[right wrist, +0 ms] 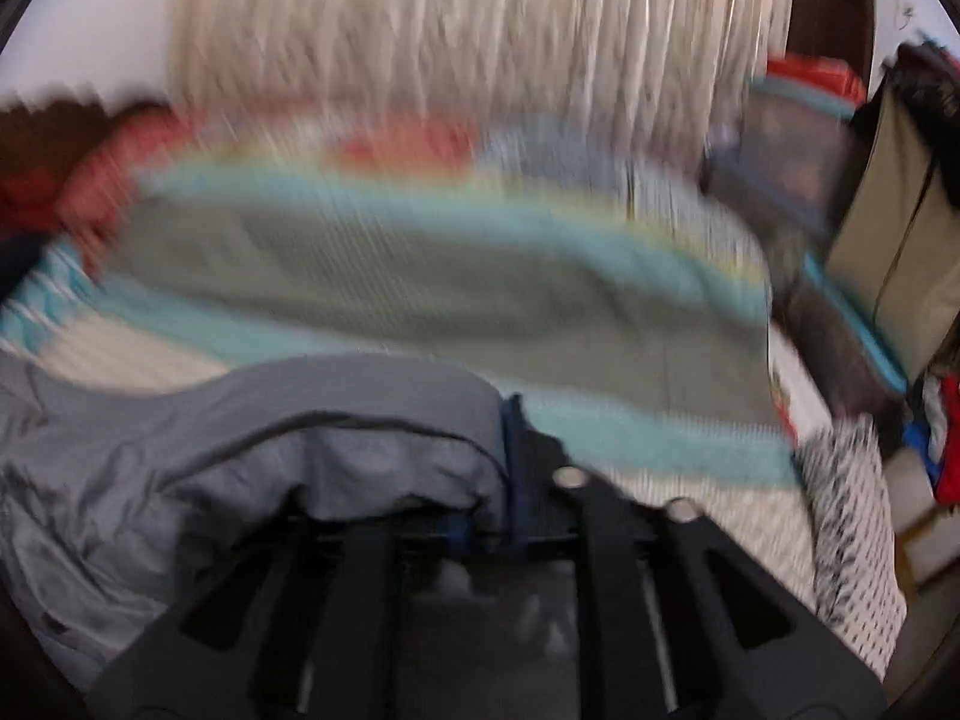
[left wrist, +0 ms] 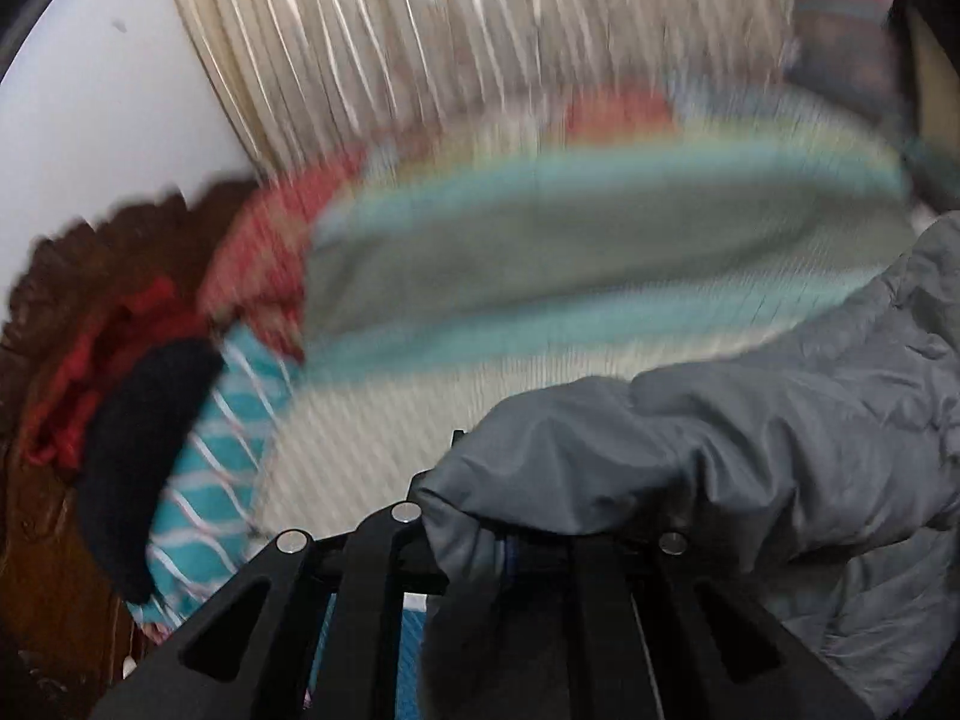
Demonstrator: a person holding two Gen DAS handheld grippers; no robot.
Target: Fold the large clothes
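Observation:
A grey padded jacket (left wrist: 750, 468) hangs over my left gripper (left wrist: 480, 480), which is shut on its edge; the fabric hides the fingertips. The same grey jacket (right wrist: 240, 450) drapes over my right gripper (right wrist: 498, 480), which is shut on it, fingers mostly covered. Both grippers hold the jacket above a bed with a striped blanket (left wrist: 570, 252) in green, teal and cream. The blanket also shows in the right wrist view (right wrist: 420, 276). Both views are blurred by motion.
A cream pleated curtain (left wrist: 450, 30) hangs behind the bed. A teal striped garment (left wrist: 210, 480), a black item (left wrist: 138, 450) and red clothes (left wrist: 78, 372) lie at the left. A spotted white cloth (right wrist: 852, 510) and a beige bag (right wrist: 894, 240) are at the right.

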